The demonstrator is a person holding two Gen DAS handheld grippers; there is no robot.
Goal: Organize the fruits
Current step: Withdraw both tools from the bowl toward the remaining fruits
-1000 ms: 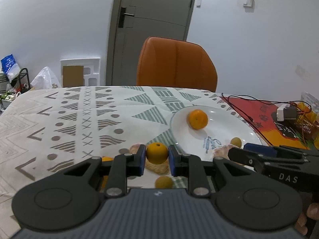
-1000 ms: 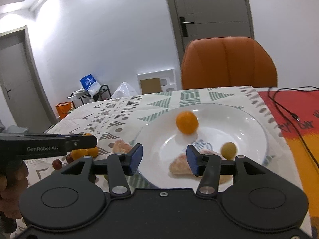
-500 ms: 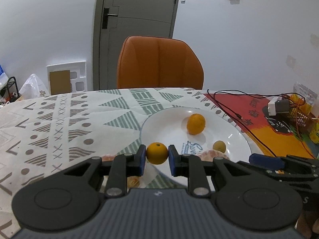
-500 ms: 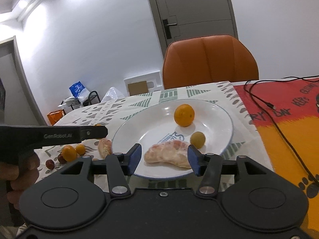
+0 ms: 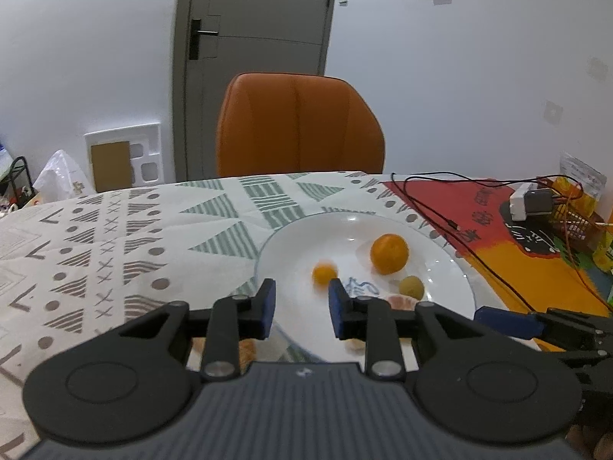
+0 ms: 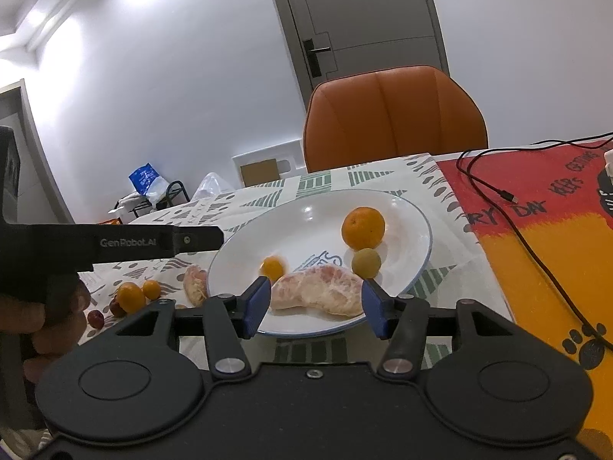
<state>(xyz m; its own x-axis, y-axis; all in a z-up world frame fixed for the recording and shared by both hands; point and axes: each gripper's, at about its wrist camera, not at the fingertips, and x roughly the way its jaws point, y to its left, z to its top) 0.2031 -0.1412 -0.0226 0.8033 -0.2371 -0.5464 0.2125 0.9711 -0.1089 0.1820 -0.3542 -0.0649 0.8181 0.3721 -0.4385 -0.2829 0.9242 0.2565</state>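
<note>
Now your left fingers (image 5: 299, 308) have just been opening, nothing btwn them; kumquat (image 5: 324, 273) sits loose on plate (image 5: 291, 245), just ahead. Right fingers (image 6: 313, 306) parted w/ pomelo piece (image 6: 318, 293) crosswise ahead, unpinched.

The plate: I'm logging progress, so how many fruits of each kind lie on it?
On the white plate:
Large orange: 1
Small orange fruit: 1
Small yellow-green fruit: 1
Peeled pomelo segment: 1
Total: 4
</note>
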